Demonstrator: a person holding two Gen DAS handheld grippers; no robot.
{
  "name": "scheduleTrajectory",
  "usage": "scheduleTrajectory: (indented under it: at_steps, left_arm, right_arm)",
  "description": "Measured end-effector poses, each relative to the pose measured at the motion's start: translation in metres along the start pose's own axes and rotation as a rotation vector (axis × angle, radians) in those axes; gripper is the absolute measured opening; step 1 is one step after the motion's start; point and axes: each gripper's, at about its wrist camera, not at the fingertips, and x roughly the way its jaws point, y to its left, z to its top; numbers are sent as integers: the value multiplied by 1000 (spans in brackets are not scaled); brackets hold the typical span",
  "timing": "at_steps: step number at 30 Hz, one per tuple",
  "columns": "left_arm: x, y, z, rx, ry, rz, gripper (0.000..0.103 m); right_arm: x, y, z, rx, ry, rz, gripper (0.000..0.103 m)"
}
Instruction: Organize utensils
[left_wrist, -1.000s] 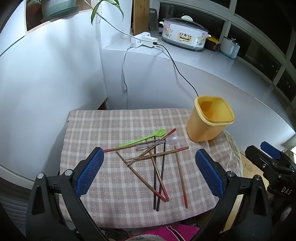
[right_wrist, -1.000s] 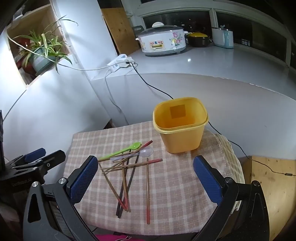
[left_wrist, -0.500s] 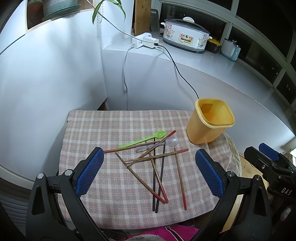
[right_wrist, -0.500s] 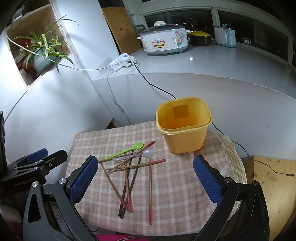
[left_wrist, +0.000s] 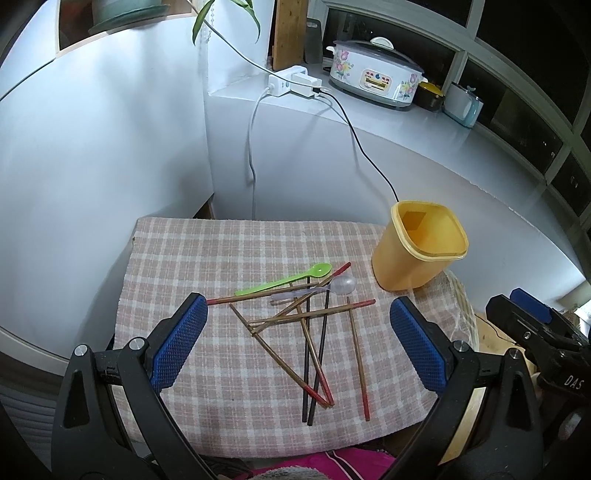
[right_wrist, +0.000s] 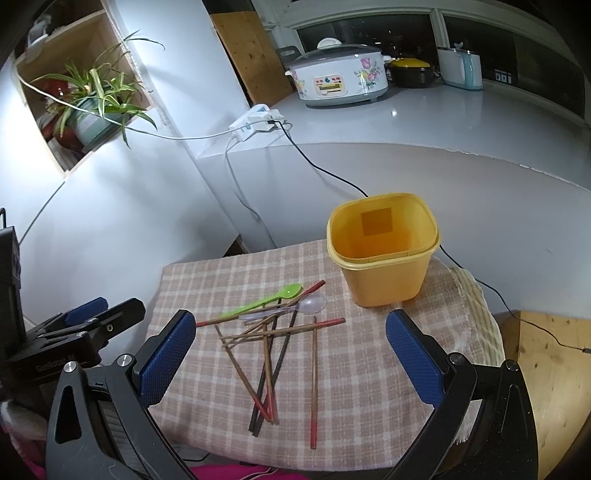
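A heap of brown, red-tipped and black chopsticks (left_wrist: 314, 332) (right_wrist: 273, 343) lies crossed on the checked cloth (left_wrist: 207, 258) (right_wrist: 369, 362). A green spoon (left_wrist: 284, 280) (right_wrist: 262, 301) and a clear spoon (left_wrist: 332, 288) (right_wrist: 303, 306) rest at the heap's far side. An empty yellow tub (left_wrist: 417, 251) (right_wrist: 384, 251) stands upright at the cloth's far right. My left gripper (left_wrist: 297, 339) hangs open above the cloth's near edge, holding nothing. My right gripper (right_wrist: 290, 354) is open too, also above the near edge. Each gripper shows at the edge of the other's view.
A white wall rises left of the small table. Behind it a counter (right_wrist: 424, 122) carries a flowered rice cooker (right_wrist: 338, 75), a power strip (right_wrist: 255, 118) and cables hanging down. A potted plant (right_wrist: 92, 103) sits in a wall niche. A woven mat edge (right_wrist: 480, 321) juts out at right.
Both grippers have drifted slightly; the utensils and tub appear a little farther right in the right wrist view. Nothing on the cloth has moved, and both grippers stay open.
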Motion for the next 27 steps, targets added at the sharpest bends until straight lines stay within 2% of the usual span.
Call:
scheduleTrajectory:
  at_steps: [10,18,27]
  left_arm:
    - [-6,-14,1,-13,-9,-17,101]
    - [-4,2,5,-19,-7,-26,101]
    - [-5,2,4,-21,-6,-28,101]
  right_arm:
    - [0,4,3,-7,-2,18,102]
    - [1,4,3,-2,0,20,102]
    - [2,2,3,9,8,23,102]
